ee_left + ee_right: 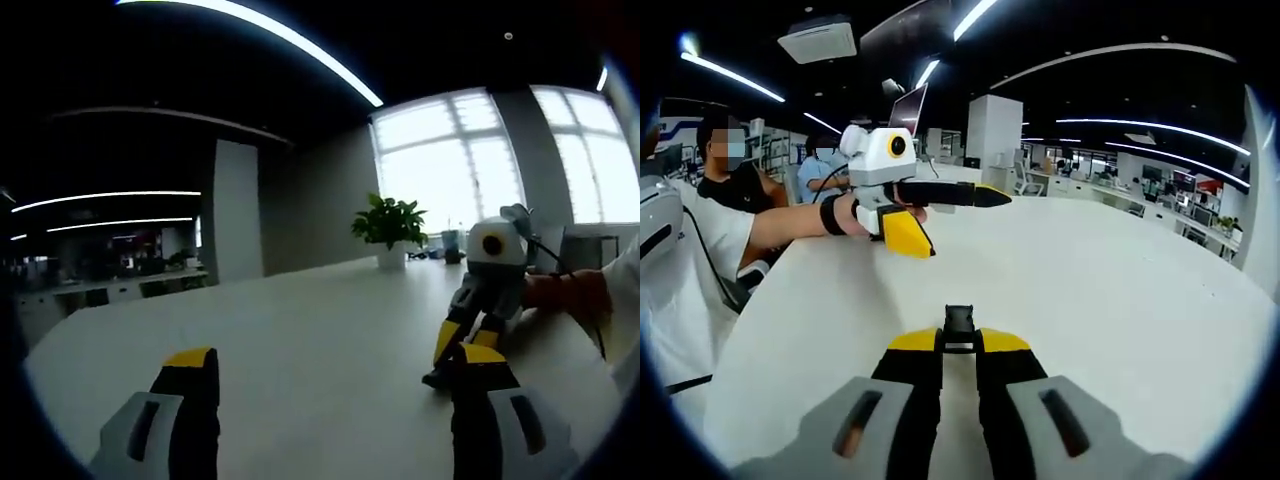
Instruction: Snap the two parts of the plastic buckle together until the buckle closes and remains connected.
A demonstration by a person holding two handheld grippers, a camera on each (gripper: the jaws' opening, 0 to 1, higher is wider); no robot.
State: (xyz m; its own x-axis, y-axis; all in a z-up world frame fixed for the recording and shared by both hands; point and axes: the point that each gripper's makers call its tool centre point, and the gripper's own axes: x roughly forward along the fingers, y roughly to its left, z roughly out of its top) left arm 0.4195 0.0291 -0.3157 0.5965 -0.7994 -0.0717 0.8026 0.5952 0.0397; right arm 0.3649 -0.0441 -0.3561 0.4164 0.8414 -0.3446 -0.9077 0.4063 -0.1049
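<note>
While left gripper [330, 385] gapes wide & empty, right gripper [959, 340] pinches black buckle part [959, 322].

Dim ceiling crossed by bright strip lights [300, 45], blown-out windows [470, 160] glaring, soft focus throughout, fisheye bending the edges

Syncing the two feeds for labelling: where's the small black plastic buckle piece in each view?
Left gripper view: the small black plastic buckle piece sits right of centre, low, at the tips of the right tool, just above the left tool's right jaw.
Right gripper view: buckle piece at centre, clamped between the right tool's yellow-tipped jaws.
Shared landmark: the white tabletop.
</note>
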